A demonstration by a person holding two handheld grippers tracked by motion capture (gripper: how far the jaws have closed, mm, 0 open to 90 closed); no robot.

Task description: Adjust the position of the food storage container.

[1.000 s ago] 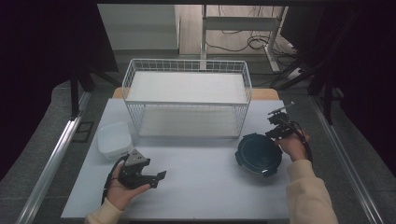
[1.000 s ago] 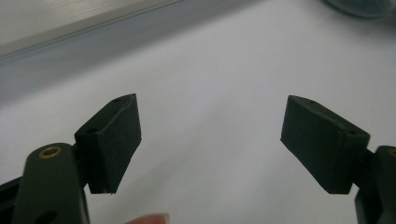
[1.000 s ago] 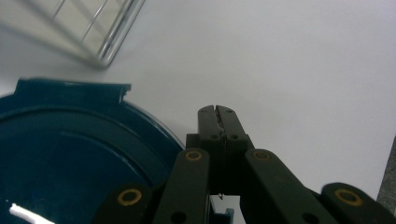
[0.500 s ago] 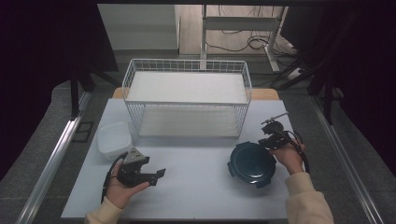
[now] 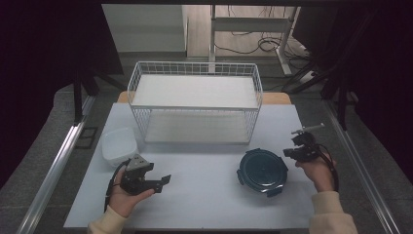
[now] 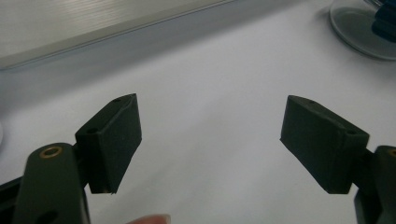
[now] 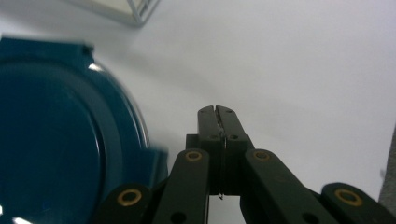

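1. The left gripper is resting in the person's left hand at the near left of the table, its jaws standing wide apart with nothing but bare white tabletop between them.
2. The right gripper is sitting with its jaws pressed together, gripping nothing; in the high view it is hovering at the right side of the table, held by the right hand.
3. Just to the left of those closed jaws a round dark-teal lid is lying flat on the table — close beside the gripper, though whether they are touching cannot be told. In the high view the lid is sitting right of centre, near the front of the rack.
4. A white wire rack with two shelves is standing at the far middle of the table.
5. A white plastic container is sitting at the left, just beyond the left gripper — beside the rack's near left corner.
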